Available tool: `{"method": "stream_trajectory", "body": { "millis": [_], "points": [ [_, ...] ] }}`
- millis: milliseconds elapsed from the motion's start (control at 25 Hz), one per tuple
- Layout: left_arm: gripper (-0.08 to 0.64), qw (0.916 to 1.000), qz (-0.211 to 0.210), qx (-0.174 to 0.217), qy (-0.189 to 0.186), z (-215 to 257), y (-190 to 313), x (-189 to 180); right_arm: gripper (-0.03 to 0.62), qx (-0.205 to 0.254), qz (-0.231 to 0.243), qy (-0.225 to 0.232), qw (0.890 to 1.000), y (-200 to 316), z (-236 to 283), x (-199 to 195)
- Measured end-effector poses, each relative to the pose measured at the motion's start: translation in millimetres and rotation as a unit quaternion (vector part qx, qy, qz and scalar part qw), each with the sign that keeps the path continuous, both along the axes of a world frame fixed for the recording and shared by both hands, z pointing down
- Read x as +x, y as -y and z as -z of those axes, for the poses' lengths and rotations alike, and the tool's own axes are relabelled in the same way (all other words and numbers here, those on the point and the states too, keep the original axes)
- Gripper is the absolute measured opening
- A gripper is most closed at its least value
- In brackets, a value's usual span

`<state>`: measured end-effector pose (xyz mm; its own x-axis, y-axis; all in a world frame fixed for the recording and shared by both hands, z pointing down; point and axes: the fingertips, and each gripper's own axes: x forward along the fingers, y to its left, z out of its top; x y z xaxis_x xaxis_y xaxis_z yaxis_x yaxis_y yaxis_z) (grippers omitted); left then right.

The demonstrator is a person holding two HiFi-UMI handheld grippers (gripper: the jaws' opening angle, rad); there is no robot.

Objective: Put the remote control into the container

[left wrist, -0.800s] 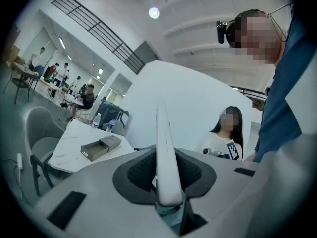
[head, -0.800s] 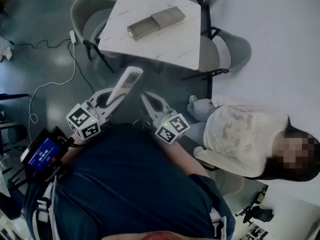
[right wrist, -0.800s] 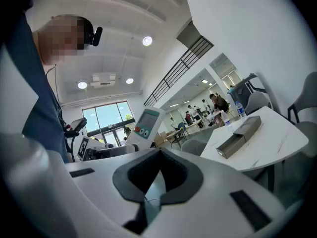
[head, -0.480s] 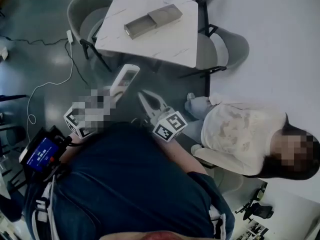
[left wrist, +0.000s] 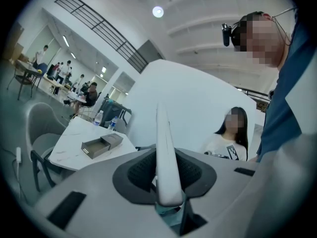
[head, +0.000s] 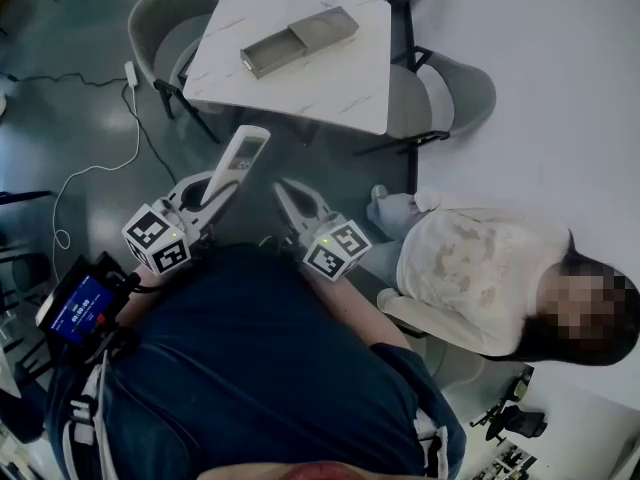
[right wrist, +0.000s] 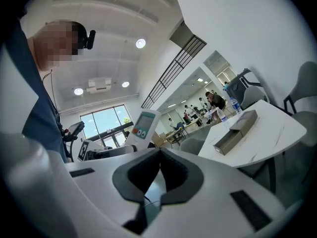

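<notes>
Near left, left gripper (head: 210, 194) clamps the remote control (head: 238, 158) by its end, probably for carrying. Right gripper (head: 288, 190) is closed and empty; container (head: 298, 40) sits far ahead.

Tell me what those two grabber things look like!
The left gripper and right gripper are pale grey plastic, with long pointed jaws and dark grey pads inside. Each carries a white cube printed with black square markers. The person wears a dark blue top.
</notes>
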<state>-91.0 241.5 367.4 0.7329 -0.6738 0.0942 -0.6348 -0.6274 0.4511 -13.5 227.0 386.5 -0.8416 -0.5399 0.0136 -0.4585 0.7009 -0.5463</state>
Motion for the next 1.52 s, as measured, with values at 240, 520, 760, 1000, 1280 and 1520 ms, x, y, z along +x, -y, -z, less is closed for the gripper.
{"method": "stream_trajectory", "body": {
  "millis": [240, 520, 760, 1000, 1280, 1520],
  "points": [
    [0.094, 0.9997, 0.018, -0.015, -0.003, -3.8, 11.4, 9.9, 0.015, -0.016, -0.018, 0.013, 1.0, 15.2, -10.7, 26.9],
    [0.094, 0.9982, 0.047, -0.037, -0.008, -31.6, 48.8, 16.0, 0.015, -0.043, -0.008, 0.007, 0.999, 55.7, -46.1, 40.7],
    [0.094, 0.9983, 0.047, -0.034, -0.009, -29.2, 53.0, 16.5, 0.015, -0.044, -0.017, -0.003, 0.999, 54.0, -45.7, 50.7],
    [0.094, 0.9991, 0.023, -0.034, -0.012, -44.7, 141.6, -14.4, 0.015, -0.054, -0.051, -0.017, 0.997, 128.9, -54.7, 27.0],
    [0.094, 0.9985, -0.023, -0.05, -0.002, -66.6, 244.4, -48.5, 0.015, -0.065, -0.104, -0.034, 0.992, 208.5, -62.0, -0.3],
    [0.094, 0.9936, -0.054, -0.099, 0.002, -105.0, 336.6, -73.6, 0.015, -0.071, -0.139, -0.045, 0.987, 282.5, -67.0, -24.1]
  ]
}}
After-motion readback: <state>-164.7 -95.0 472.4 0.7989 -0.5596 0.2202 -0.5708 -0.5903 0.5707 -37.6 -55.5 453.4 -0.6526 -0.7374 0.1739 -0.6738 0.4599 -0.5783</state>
